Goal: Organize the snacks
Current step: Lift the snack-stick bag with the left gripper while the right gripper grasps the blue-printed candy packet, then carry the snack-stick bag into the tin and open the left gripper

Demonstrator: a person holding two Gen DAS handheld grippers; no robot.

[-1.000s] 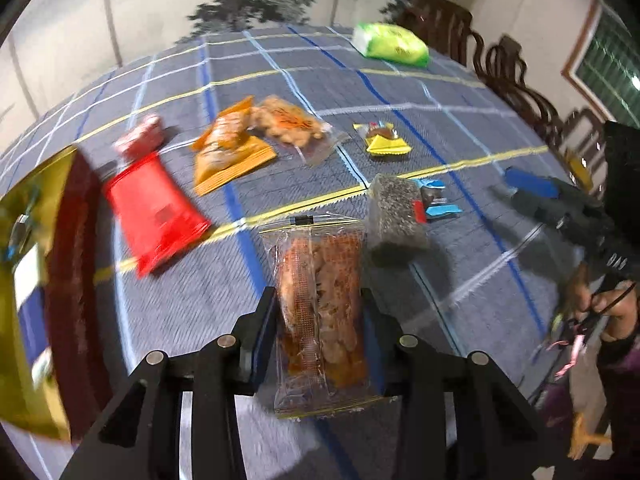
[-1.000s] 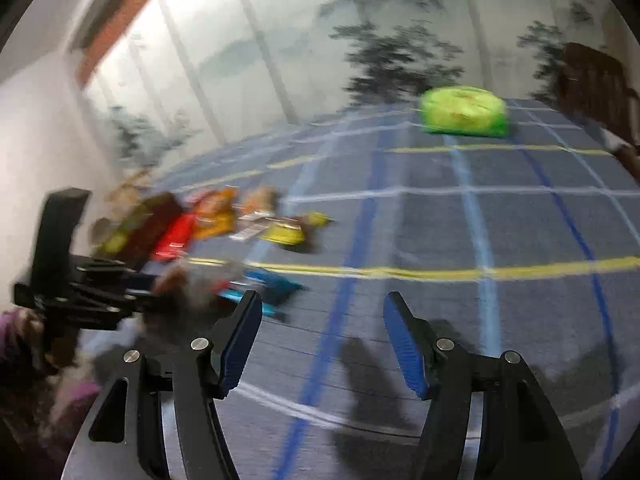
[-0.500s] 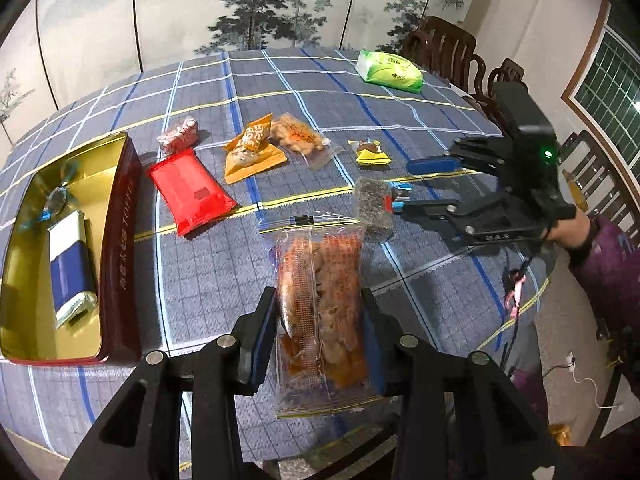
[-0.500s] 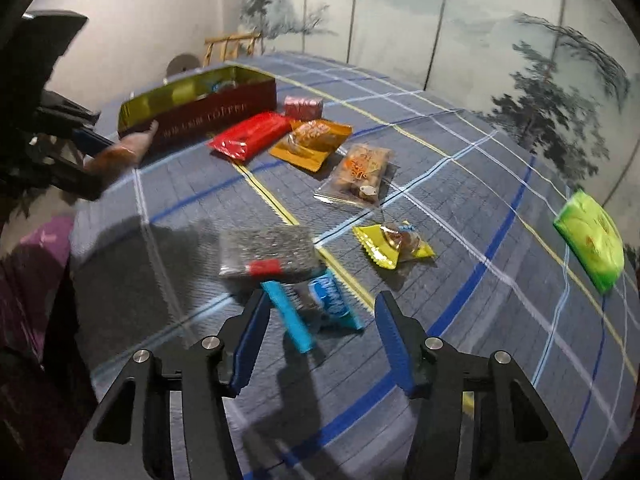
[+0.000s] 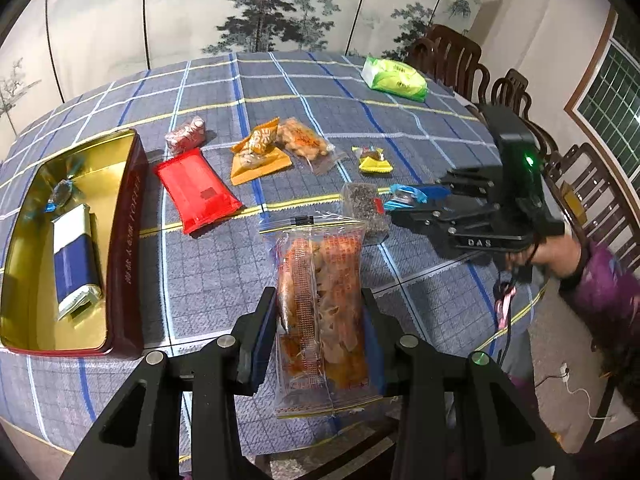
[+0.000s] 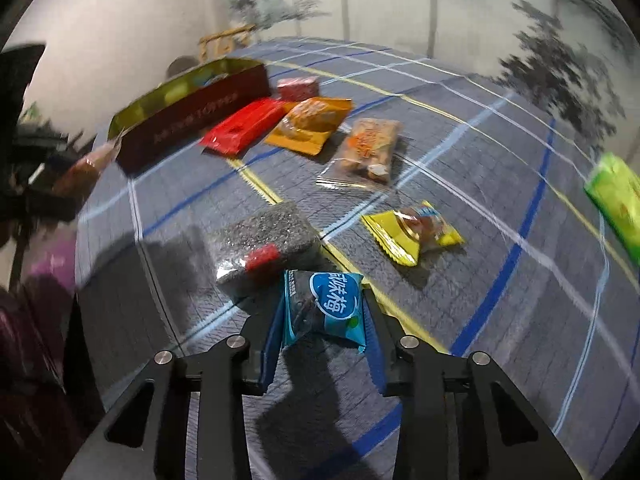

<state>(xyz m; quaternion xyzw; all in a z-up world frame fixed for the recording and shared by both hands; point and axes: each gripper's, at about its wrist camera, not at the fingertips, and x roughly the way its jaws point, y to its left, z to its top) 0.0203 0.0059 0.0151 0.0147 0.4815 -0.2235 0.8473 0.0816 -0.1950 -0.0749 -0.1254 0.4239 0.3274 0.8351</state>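
Note:
My left gripper [image 5: 320, 320] is shut on a long clear packet of orange snacks [image 5: 324, 300] and holds it above the near edge of the table. My right gripper [image 6: 324, 320] has closed around a small blue packet [image 6: 326, 304], its fingers against both sides; it also shows in the left wrist view [image 5: 404, 196]. The red and gold tin [image 5: 120, 240] stands at the left, holding a blue-and-white packet [image 5: 74, 264] and a wrapped candy [image 5: 60, 194].
On the checked cloth lie a red packet [image 5: 196, 192], an orange packet [image 5: 258, 156], a clear snack bag [image 5: 306, 144], a pink packet [image 5: 186, 136], a yellow candy packet [image 5: 374, 162], a dark seed packet [image 5: 366, 208] and a green pack [image 5: 394, 78]. Wooden chairs [image 5: 448, 52] stand behind.
My right gripper has swung down over the table to the blue packet and closed on it. My left gripper still holds the orange snack packet, drawn back toward the table's near edge.

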